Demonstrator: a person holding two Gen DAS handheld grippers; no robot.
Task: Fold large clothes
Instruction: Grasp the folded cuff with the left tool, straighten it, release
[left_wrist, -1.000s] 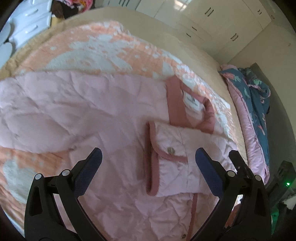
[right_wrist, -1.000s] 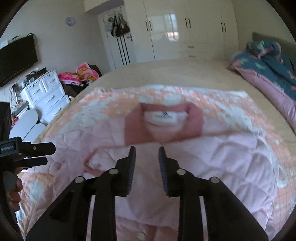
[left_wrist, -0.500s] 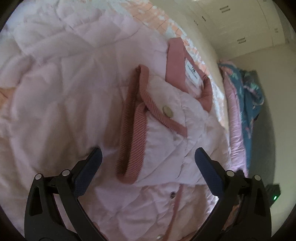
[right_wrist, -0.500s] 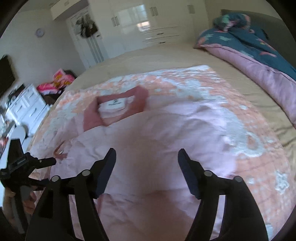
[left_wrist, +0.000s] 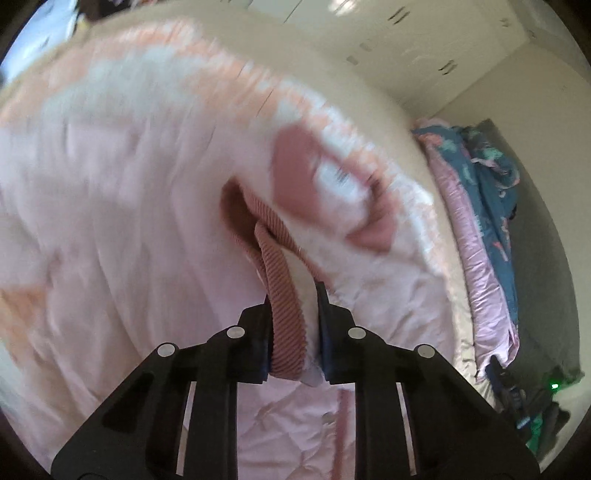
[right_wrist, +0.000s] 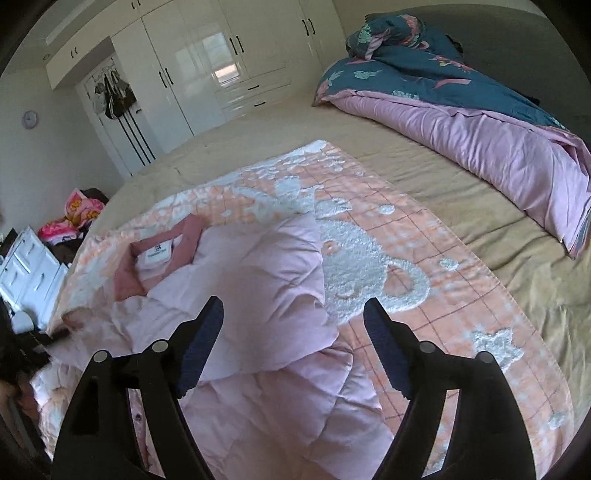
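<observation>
A pale pink quilted jacket (right_wrist: 258, 280) with a dusty-rose collar (right_wrist: 162, 243) lies on an orange-and-white blanket (right_wrist: 424, 258) on the bed. In the left wrist view my left gripper (left_wrist: 293, 295) is shut on the jacket's ribbed rose sleeve cuff (left_wrist: 284, 295) and holds it up off the jacket body (left_wrist: 110, 221); that view is motion-blurred. My right gripper (right_wrist: 293, 314) is open and empty, hovering over the jacket's right side where a folded sleeve lies.
A rolled teal-and-lilac duvet (right_wrist: 461, 122) lies along the bed's far right side. White wardrobes (right_wrist: 207, 74) line the back wall. White drawers (right_wrist: 29, 269) and a heap of clothes (right_wrist: 70, 221) stand at the left. The tan bedsheet (right_wrist: 498, 236) surrounds the blanket.
My left gripper moved onto the sleeve cuff, closed on it and lifted it. My right gripper opened from nearly shut and shifted right over the jacket.
</observation>
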